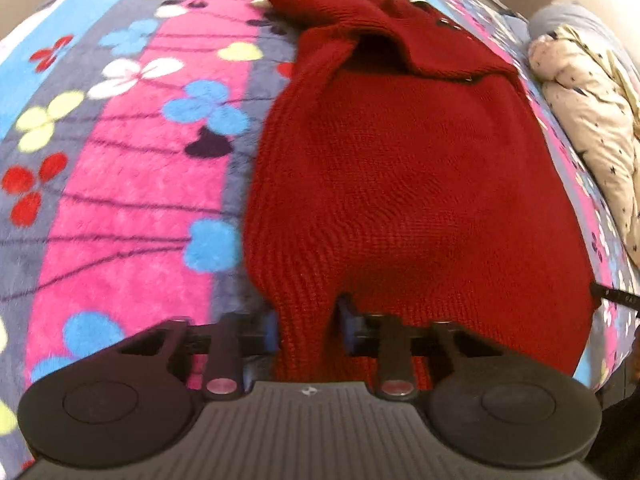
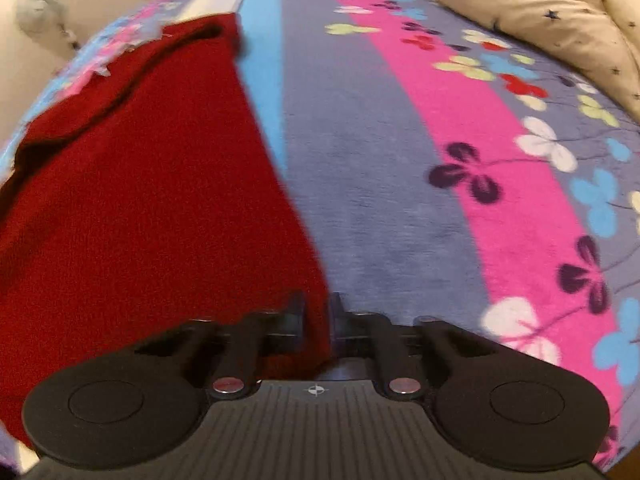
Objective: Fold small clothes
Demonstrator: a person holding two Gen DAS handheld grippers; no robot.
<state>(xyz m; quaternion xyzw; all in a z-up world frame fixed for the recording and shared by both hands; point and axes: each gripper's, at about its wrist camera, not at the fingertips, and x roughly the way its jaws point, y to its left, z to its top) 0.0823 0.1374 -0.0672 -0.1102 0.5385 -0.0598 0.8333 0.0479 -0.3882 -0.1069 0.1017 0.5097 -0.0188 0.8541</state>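
A dark red knitted sweater [image 1: 400, 184] lies spread on a bed covered by a fleece blanket [image 1: 132, 168] striped in pink, grey and blue with clover-like flowers. Its far end is bunched and folded over on itself. The left hand-held gripper [image 1: 308, 324] is pinched tight on a fold of the sweater's near hem, knit gathered between its 2 blue-padded fingers [image 1: 271, 326]. The right hand-held gripper [image 2: 316, 320] is likewise clamped on the sweater's [image 2: 140, 200] near right corner, the red edge squeezed between its fingers. A beige star-printed quilt [image 2: 540, 12] is heaped at the blanket's far right side.
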